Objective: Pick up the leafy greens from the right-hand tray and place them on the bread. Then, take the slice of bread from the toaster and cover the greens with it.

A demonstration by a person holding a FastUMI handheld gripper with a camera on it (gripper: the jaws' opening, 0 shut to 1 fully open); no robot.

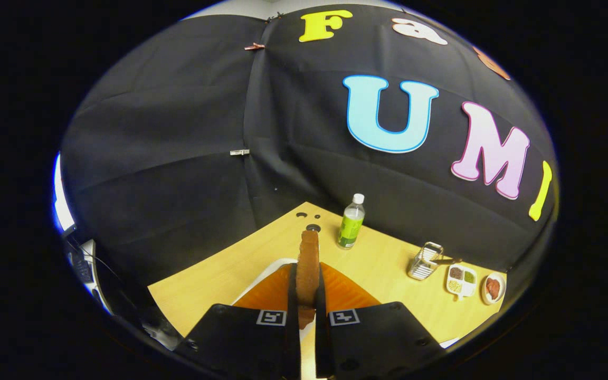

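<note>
A slice of brown toasted bread stands on edge between my two fingers, and my gripper is shut on it, holding it in the air. Under the slice and the fingers lies an orange tray with a pale rim, on the light wooden table. The fingers and the slice hide whatever lies in the middle of that tray. Far off to the right stands a small metal toaster rack.
A green-labelled bottle stands just beyond the bread near the back of the table. Right of the rack are a white divided dish with seeds and a small bowl with something red. Several round holes mark the table's far corner.
</note>
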